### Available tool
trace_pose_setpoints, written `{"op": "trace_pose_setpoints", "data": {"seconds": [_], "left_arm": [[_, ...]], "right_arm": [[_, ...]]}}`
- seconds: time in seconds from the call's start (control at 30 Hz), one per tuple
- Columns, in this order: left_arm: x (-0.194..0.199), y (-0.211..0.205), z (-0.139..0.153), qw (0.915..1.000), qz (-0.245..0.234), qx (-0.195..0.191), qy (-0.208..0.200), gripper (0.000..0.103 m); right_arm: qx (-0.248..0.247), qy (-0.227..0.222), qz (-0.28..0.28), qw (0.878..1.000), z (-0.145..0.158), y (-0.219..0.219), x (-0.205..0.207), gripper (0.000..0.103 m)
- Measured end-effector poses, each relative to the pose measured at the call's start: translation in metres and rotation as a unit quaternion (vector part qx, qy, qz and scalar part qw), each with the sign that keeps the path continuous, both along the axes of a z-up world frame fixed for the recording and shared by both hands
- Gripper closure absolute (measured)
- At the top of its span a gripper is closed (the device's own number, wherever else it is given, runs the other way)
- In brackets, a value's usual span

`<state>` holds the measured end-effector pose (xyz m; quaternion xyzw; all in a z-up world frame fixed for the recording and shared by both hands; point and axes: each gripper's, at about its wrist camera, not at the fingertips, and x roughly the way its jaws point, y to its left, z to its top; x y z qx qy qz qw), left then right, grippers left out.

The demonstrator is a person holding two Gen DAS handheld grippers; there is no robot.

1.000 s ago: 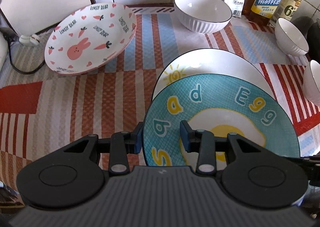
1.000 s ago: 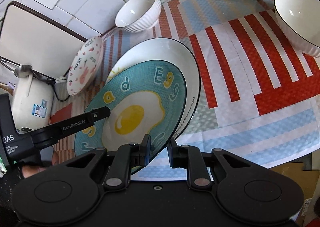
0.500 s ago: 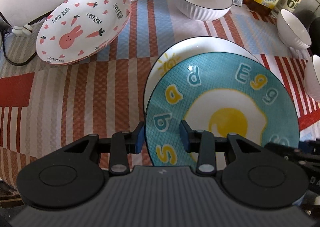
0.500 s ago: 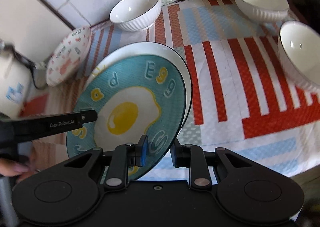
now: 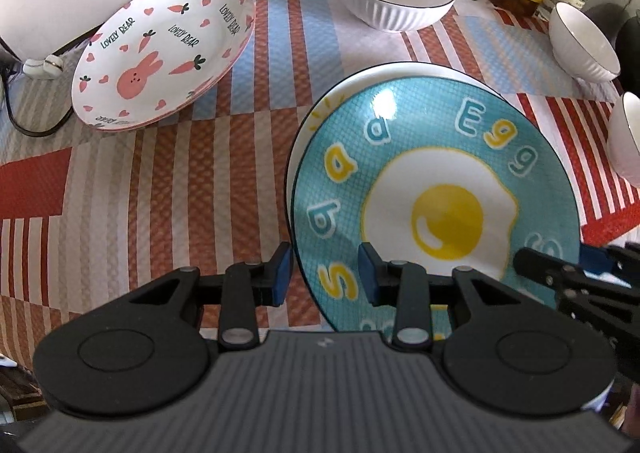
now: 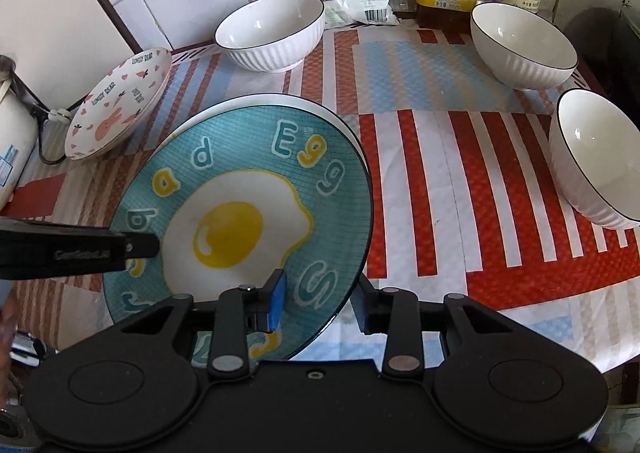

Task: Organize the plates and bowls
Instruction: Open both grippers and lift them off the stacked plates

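Apparently unclamped, the left claw [image 5: 324, 277] straddles the egg plate [image 6: 240, 189] rim at 9 o'clock. The right claw [image 6: 318, 305], jaws just opening, straddles it at 5 o'clock. A pad snagging on withdrawal could skid it off the white plate [image 5: 380, 73].

Teal checked egg plate [image 5: 436, 189] with a white-and-yellow fried egg and yellow, teal and white letters; white plate [image 5: 316, 121] beneath it with yellow sun rays; white bunny plate [image 5: 160, 53] with pink rabbit, hearts and carrots; white ribbed bowls [image 6: 272, 33] with dark rims; bench cloth [image 6: 440, 173] striped red, white, blue

Striped tablecloth [image 6: 432, 157] under plates, bowls
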<state>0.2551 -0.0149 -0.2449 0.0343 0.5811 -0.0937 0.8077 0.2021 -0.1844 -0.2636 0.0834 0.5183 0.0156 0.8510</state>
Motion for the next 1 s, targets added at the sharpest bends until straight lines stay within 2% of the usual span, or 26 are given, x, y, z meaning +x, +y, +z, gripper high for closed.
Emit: {"op": "trace_pose_setpoints", "data": {"seconds": [0.23, 0.47, 0.73, 0.9, 1.0], "left_arm": [[-0.009, 0.001, 0.009, 0.9999, -0.01, -0.006, -0.007, 0.069], [-0.025, 0.007, 0.035, 0.9994, -0.024, -0.002, -0.024, 0.069], [-0.051, 0.03, 0.079, 0.9985, -0.032, -0.013, -0.043, 0.064], [-0.062, 0.056, 0.103, 0.9992, -0.017, -0.004, -0.035, 0.058], [-0.069, 0.075, 0.12, 0.9988, -0.008, -0.01, -0.048, 0.053]], "right_arm": [[-0.062, -0.013, 0.025, 0.998, -0.001, 0.014, 0.004, 0.061], [-0.074, -0.041, 0.033, 0.996, 0.031, 0.019, -0.006, 0.06], [-0.082, -0.058, 0.057, 0.993, 0.082, 0.041, -0.021, 0.048], [-0.082, -0.075, 0.086, 0.99, 0.111, 0.06, -0.03, 0.037], [-0.081, -0.085, 0.099, 0.988, 0.128, 0.072, -0.033, 0.033]]}}
